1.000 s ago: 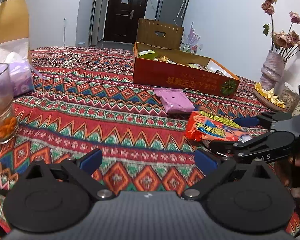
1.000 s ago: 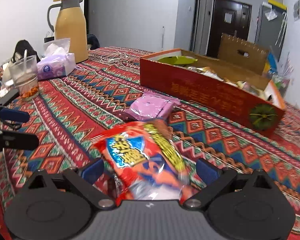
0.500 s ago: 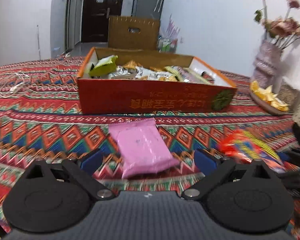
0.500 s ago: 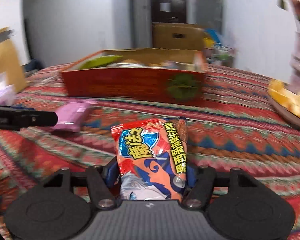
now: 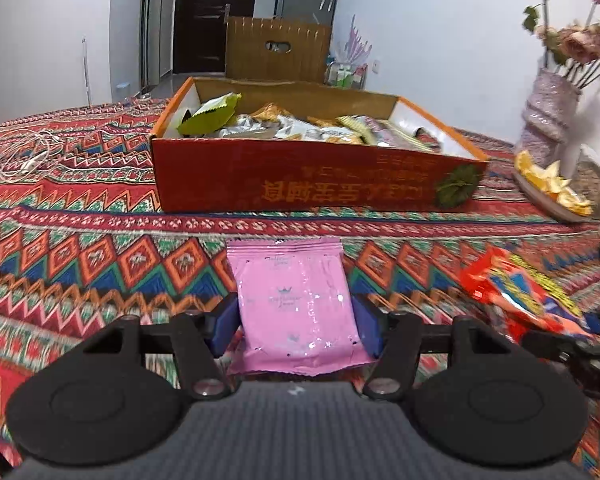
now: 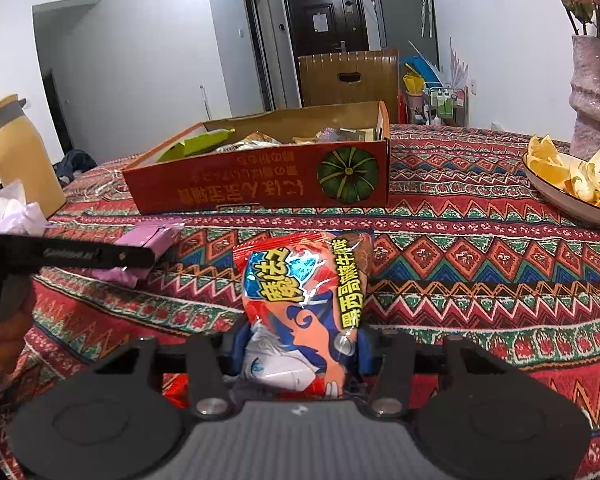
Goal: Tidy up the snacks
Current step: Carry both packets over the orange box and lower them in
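Patterned desk cloth (image 5: 100, 264): left hand-held gripper (image 5: 296, 320) is closing on pink packet (image 5: 296, 300), right hand-held gripper (image 6: 300, 346) is closing on red snack bag (image 6: 304, 304).

A pink packet (image 5: 296, 304) is lying flat on the patterned tablecloth (image 5: 100, 256), long side pointing toward the red cardboard box (image 5: 308, 184), its near end sitting between blue pads. To its right a red-orange snack bag (image 6: 306, 312) with blue and yellow print is lying lengthwise, its shiny near end bulging between pads. The open box is standing farther back on the cloth, holding a loose heap of green, silver and gold wrapped snacks (image 5: 284, 124), a green pumpkin picture showing at its right front corner
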Demonstrator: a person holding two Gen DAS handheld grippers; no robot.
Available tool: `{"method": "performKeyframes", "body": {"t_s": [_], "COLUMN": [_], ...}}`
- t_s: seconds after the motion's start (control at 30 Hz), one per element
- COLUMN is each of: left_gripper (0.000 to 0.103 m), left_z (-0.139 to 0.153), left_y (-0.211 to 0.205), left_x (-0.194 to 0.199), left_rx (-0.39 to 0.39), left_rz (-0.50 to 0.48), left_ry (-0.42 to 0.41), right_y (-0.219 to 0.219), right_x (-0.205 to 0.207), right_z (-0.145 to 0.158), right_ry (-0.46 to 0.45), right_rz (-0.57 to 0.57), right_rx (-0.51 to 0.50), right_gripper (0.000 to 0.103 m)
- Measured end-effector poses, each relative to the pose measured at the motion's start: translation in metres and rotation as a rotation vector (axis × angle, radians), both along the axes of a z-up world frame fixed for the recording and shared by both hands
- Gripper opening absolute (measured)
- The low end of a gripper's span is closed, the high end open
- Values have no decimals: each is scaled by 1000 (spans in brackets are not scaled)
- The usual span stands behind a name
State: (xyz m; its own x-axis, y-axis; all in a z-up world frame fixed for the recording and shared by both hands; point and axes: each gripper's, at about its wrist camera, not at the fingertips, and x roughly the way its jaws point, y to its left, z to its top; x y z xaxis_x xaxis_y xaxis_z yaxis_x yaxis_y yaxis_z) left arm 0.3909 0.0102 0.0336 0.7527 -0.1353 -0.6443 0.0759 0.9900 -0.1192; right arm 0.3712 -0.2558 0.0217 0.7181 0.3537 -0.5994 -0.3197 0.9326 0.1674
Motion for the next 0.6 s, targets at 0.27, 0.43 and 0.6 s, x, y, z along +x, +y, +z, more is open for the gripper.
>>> {"method": "performKeyframes", "body": {"t_s": [0.27, 0.43, 0.6], "left_gripper": [61, 61, 61], "left_z": [13, 23, 34], "left_y": [-2, -3, -5], "left_x": [-82, -122, -156], "left_rx": [-107, -93, -93], "left_rz": [-3, -12, -32], "left_ry": [-1, -28, -69], "right_y": [-5, -4, -2], "right_x": [-48, -87, -123], "right_z": [12, 21, 29], "right_ry": [-20, -45, -74], "right_rz": [6, 16, 24], "right_rx": [36, 39, 56], "right_gripper": [47, 47, 47]}}
